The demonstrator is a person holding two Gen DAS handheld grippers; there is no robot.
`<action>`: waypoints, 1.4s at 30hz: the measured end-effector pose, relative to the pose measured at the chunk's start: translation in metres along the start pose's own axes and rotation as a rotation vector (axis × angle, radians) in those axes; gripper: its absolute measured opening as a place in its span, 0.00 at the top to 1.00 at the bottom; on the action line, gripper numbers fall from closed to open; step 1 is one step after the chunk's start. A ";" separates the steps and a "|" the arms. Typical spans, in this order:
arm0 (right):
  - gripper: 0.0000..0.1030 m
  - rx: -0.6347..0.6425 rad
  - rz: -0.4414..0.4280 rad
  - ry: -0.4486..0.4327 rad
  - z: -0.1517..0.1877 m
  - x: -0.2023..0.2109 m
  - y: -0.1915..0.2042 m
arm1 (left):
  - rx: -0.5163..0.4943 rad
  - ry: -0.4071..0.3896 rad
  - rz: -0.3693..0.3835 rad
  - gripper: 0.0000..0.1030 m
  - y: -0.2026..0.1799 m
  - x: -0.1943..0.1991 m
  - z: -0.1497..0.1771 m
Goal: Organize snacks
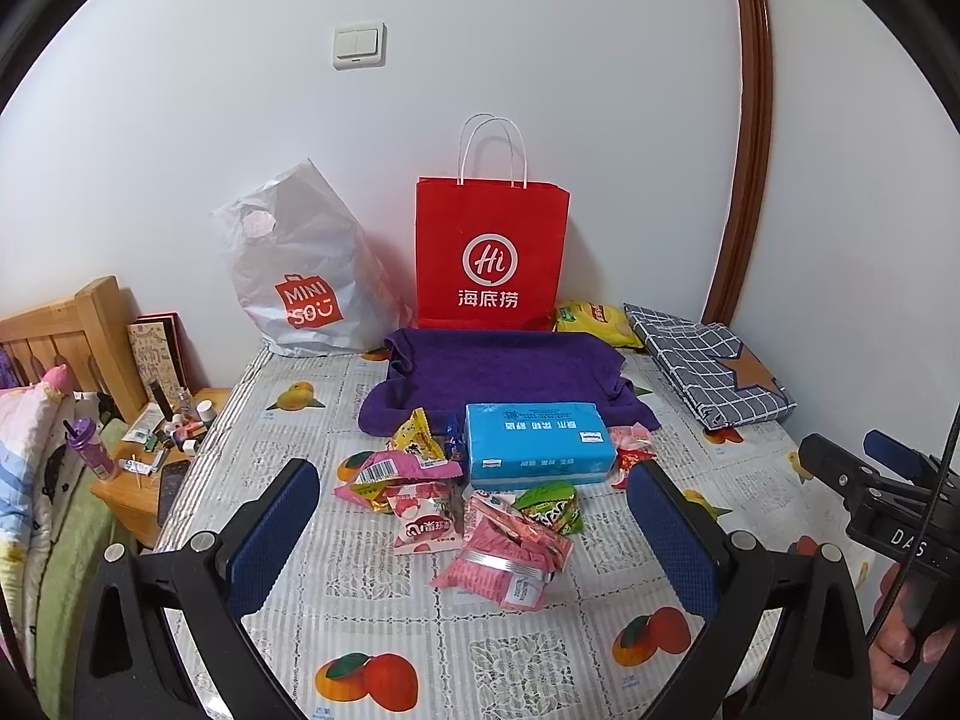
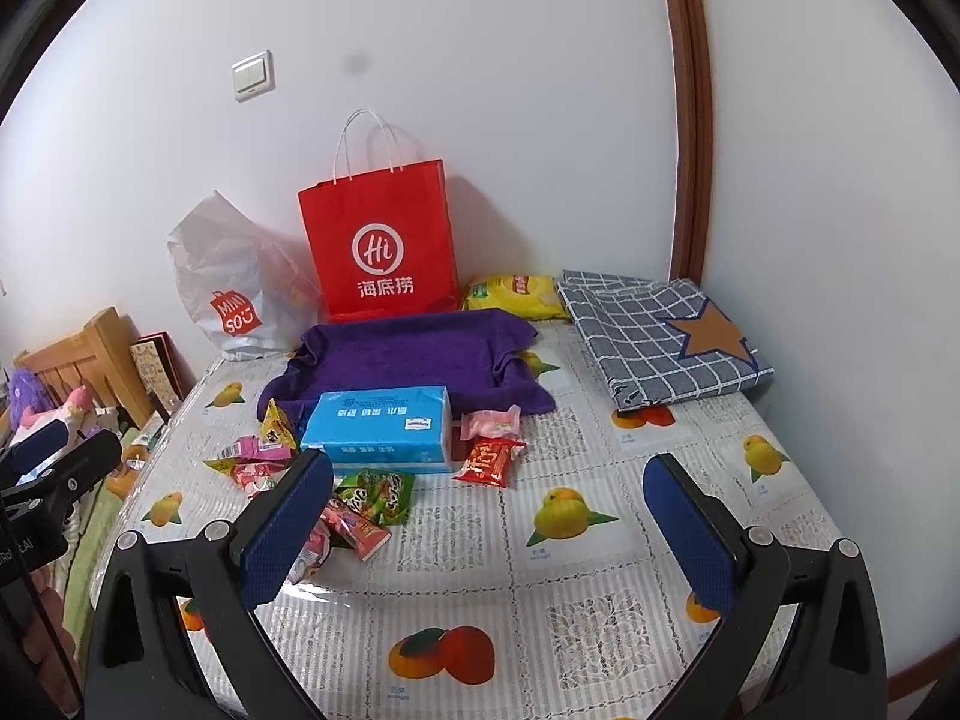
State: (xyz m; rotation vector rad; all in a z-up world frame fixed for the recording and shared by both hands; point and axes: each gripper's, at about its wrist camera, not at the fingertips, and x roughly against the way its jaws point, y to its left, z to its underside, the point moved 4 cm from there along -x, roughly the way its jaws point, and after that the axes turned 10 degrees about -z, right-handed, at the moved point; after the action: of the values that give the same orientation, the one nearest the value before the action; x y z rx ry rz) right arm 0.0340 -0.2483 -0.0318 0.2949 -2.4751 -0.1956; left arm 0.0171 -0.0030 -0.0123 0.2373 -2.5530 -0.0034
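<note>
Several small snack packets [image 1: 474,516] lie scattered on the fruit-print table [image 1: 372,612], pink, green and yellow ones, in front of a blue tissue pack [image 1: 537,444]. A red snack packet [image 2: 489,462] and a pink one [image 2: 492,423] lie right of the tissue pack [image 2: 381,429]. Behind it a purple towel [image 1: 504,375] covers a tray shape. My left gripper [image 1: 474,531] stands open, hovering near the pink packets. My right gripper [image 2: 489,519] is open over bare tablecloth [image 2: 540,600], holding nothing.
A red paper bag [image 1: 492,252] and a white plastic bag [image 1: 300,276] lean on the wall at the back. A yellow chip bag [image 1: 594,321] and a folded checked cloth [image 1: 714,366] lie back right. A cluttered nightstand [image 1: 150,450] and bed stand left of the table.
</note>
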 end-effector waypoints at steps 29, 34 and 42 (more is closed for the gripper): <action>0.00 0.021 -0.002 -0.008 0.000 0.004 0.009 | 0.000 -0.013 -0.003 0.00 0.001 0.003 0.000; 0.00 0.021 -0.003 -0.006 0.001 0.004 0.010 | -0.001 -0.014 -0.004 0.00 0.000 0.004 0.000; 0.00 0.024 -0.001 0.002 0.003 0.003 0.011 | -0.007 -0.015 -0.008 0.00 -0.002 0.005 0.000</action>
State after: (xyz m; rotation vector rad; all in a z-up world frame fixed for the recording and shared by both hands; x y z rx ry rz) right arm 0.0281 -0.2383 -0.0304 0.3058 -2.4768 -0.1665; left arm 0.0136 -0.0057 -0.0096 0.2461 -2.5667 -0.0169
